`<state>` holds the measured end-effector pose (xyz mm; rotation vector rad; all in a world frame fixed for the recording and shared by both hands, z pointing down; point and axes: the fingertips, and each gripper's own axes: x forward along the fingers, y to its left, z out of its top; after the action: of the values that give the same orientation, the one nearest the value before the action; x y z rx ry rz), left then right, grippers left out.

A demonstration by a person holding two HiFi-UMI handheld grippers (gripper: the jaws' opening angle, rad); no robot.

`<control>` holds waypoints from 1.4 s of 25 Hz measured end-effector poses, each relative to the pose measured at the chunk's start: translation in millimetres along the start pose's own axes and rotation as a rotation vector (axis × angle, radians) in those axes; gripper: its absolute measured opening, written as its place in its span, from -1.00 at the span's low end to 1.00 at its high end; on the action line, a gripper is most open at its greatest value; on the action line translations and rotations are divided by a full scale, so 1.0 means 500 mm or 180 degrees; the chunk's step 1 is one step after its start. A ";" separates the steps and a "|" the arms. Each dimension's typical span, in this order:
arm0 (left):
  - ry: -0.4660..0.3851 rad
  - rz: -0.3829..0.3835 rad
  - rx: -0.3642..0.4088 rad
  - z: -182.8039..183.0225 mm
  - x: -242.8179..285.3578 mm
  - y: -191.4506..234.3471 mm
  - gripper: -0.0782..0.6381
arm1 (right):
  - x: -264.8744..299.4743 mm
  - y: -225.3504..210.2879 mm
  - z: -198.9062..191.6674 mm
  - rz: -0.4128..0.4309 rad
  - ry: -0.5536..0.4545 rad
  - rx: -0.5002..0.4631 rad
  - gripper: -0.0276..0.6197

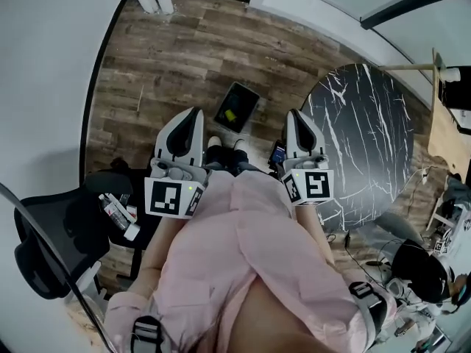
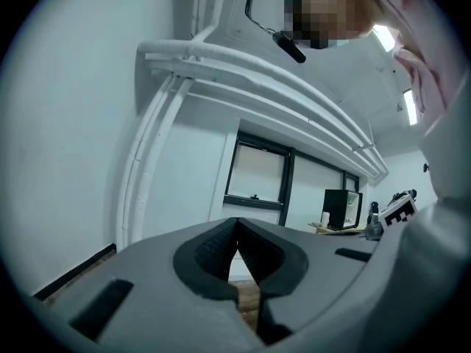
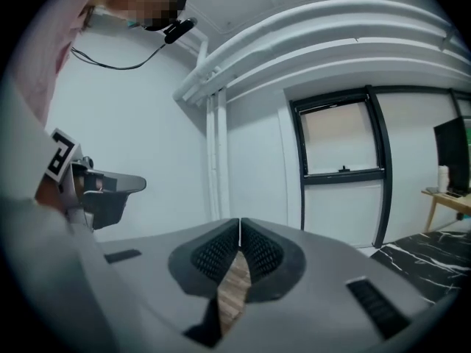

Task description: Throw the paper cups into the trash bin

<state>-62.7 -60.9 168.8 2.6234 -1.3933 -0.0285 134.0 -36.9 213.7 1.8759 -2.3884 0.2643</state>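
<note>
A dark rectangular bin (image 1: 237, 107) stands on the wooden floor ahead of the person's feet, with something yellow-green inside it. No paper cup shows in any view. My left gripper (image 1: 193, 115) is held close to the pink-shirted body and points forward, left of the bin. My right gripper (image 1: 294, 115) is held the same way to the bin's right. In the left gripper view the left gripper (image 2: 237, 223) is shut, tips touching, with nothing between them. In the right gripper view the right gripper (image 3: 240, 222) is likewise shut and empty. Both gripper cameras look at white walls and windows.
A round black marble table (image 1: 368, 138) stands on the right. On the left are a black office chair (image 1: 51, 248) and a dark stand with bottles (image 1: 118, 213). A wooden desk (image 1: 447, 134) and cables lie at the far right. White pipes (image 2: 243, 76) run along the wall.
</note>
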 end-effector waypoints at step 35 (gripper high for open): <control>0.0031 -0.0585 -0.0123 -0.005 0.011 -0.113 -0.74 | -0.028 0.109 0.010 0.0651 -0.0088 0.0173 -0.82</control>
<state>-13.1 -34.0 162.6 2.7063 -1.1328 -0.0651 84.6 -12.1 202.2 1.6662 -2.6199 0.3235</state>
